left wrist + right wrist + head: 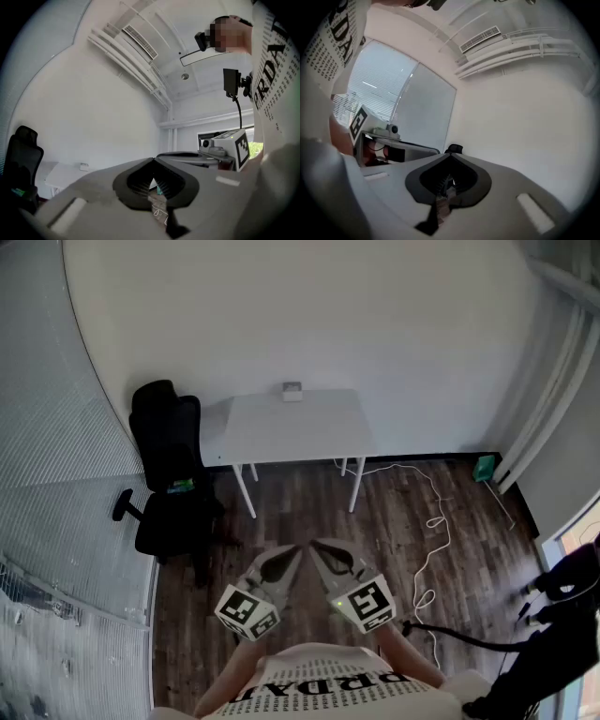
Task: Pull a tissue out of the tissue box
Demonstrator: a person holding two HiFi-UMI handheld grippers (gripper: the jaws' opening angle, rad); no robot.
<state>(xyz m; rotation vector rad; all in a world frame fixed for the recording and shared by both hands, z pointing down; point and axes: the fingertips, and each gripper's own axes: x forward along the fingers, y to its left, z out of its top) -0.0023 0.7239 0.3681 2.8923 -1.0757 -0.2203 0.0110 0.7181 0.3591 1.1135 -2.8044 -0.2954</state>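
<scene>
The dark wood-plank floor [403,512] takes up most of the head view and ends at a plain white wall [309,306] on the far side. Against that wall stands a white rectangular surface [309,432] on thin white legs. A black high-backed office chair [169,474] sits just beside its left edge. A thin white cable [436,521] loops across the floor to the right of the surface. Both tools are held close to the person's body, well apart from the surface. The grey left claw [294,552] and the grey right claw [317,547] angle toward each other until their tips nearly touch. In the left gripper view the left claw [153,160] is pressed together at its tips with nothing between them. The right gripper view shows the right claw [450,156] likewise closed and empty. Smallest of all is the small pale tissue box [292,391], which sits at the middle of the surface's far edge against the wall. It is too small here to tell whether a tissue stands up from its slot. The step in hand looks like the approach, with the pull itself not yet begun. The next move calls for closing the gap to the surface, bringing one claw over the box's top and spreading it to pinch the uppermost tissue. The other claw may need to steady the box, since a light box would likely lift with the tissue.
</scene>
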